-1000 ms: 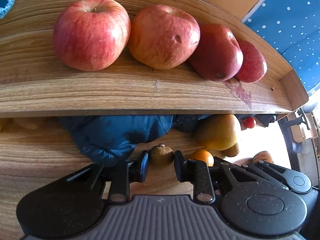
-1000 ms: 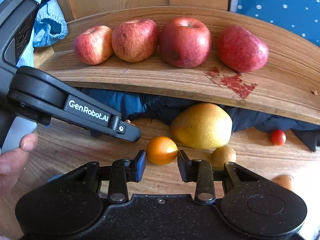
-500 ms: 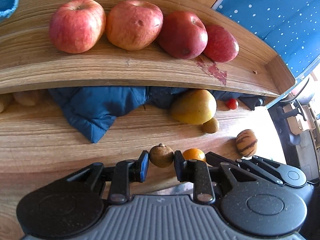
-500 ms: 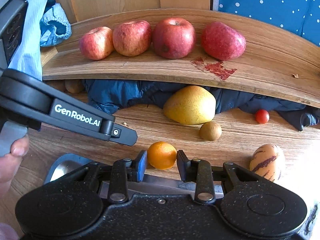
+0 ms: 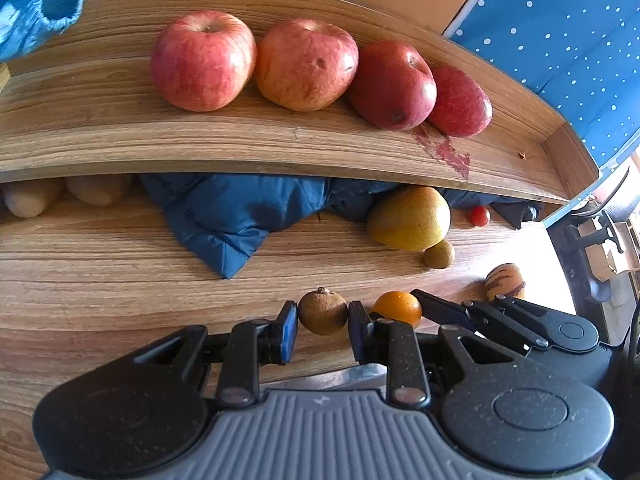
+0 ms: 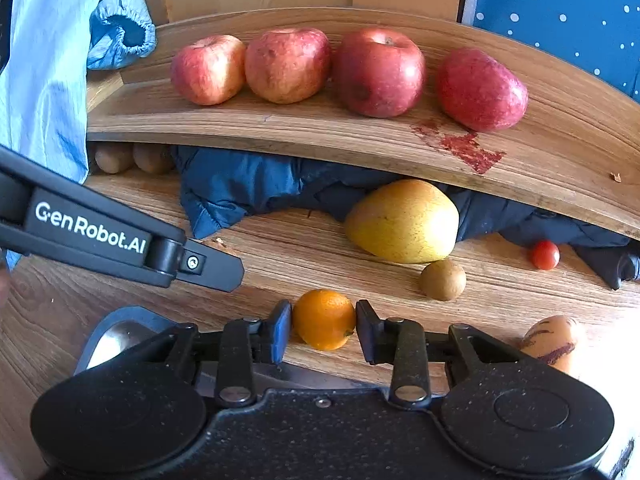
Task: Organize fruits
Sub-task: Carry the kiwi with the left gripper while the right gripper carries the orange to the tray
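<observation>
My left gripper (image 5: 322, 326) is shut on a small brown round fruit (image 5: 322, 312), held over the wooden table (image 5: 100, 288). Just to its right, my right gripper (image 6: 323, 330) is shut on an orange (image 6: 324, 318); the orange (image 5: 398, 308) also shows in the left wrist view. Several red apples (image 5: 204, 60) stand in a row on the wooden shelf (image 5: 240, 148); the right wrist view also shows these apples (image 6: 378, 72). A yellow pear-shaped fruit (image 6: 402, 222), a second small brown fruit (image 6: 443, 280), a cherry tomato (image 6: 544, 255) and a striped fruit (image 6: 550, 340) lie on the table.
A blue padded jacket (image 5: 224, 216) is bunched under the shelf. Pale brown fruits (image 6: 132, 158) sit under the shelf's left end. A shiny metal dish (image 6: 116, 336) lies below the grippers, near the table's front. Light blue cloth (image 6: 44, 80) hangs at the left.
Both grippers have drawn back from the shelf with their fruits still held. More of the table, the striped fruit and the metal dish have come into view.
</observation>
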### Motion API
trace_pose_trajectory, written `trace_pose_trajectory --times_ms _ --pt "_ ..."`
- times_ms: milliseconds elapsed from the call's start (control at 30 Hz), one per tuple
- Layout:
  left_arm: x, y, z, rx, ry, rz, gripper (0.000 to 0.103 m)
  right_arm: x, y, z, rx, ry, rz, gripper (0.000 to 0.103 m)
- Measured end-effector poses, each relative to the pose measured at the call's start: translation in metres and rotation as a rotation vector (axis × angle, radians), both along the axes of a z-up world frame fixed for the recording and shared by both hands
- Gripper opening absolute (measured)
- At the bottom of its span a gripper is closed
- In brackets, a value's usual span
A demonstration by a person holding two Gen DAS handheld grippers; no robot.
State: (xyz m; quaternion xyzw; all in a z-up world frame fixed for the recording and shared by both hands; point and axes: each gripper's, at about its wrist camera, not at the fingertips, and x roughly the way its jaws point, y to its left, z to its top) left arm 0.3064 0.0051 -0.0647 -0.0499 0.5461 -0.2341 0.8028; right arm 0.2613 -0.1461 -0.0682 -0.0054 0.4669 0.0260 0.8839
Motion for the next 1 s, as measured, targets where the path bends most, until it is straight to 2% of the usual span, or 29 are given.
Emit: trace_pose_trajectory --times_ms 233,467,767,1000 --pt "-0.013 0.004 0.005 0.006 -0.009 0.001 0.029 -0.028 0.0 0.017 0.021 -0.036 -0.004 0.037" --pt "-0.044 0.011 0.006 0.038 -0.001 0.024 0.029 -0.065 0.008 0.03 0.053 -0.045 0.021 0.037" --pt "-0.088 0.024 -0.003 0.078 0.073 0.05 0.029 -0.098 0.024 0.024 0.061 0.012 0.081 0.037" --pt "-0.112 0.029 -0.005 0.125 0.087 0.09 0.029 -0.112 0.029 0.017 0.047 0.054 0.084 0.037"
